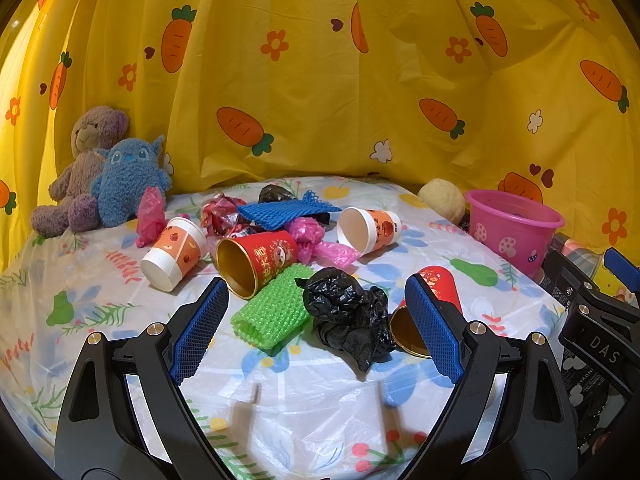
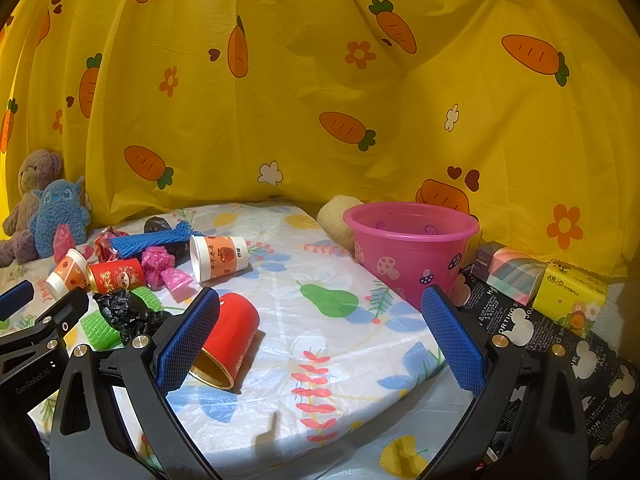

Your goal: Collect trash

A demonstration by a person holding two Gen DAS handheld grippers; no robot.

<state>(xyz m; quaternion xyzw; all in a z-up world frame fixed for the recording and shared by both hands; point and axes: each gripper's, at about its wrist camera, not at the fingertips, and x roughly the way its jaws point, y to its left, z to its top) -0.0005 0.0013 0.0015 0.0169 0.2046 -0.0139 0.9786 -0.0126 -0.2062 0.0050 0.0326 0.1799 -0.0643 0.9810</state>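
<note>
Left tool [image 1: 316,330] wide apart, empty; right tool [image 2: 320,332] same. Trash on the surface [image 2: 320,360]: four paper cups, all tipped, two white-orange [image 1: 174,254] [image 1: 370,230], two red [image 1: 258,260] [image 2: 228,340]. Black bag [image 1: 348,316] and green mesh sleeve [image 1: 272,310] just ahead between the left tool's fingers. Blue mesh [image 1: 286,210], pink bags [image 1: 316,240] farther behind. Pink bucket [image 2: 412,244] ahead-right of the right tool, contents unclear. Two plush toys [image 1: 100,176] far left.
</note>
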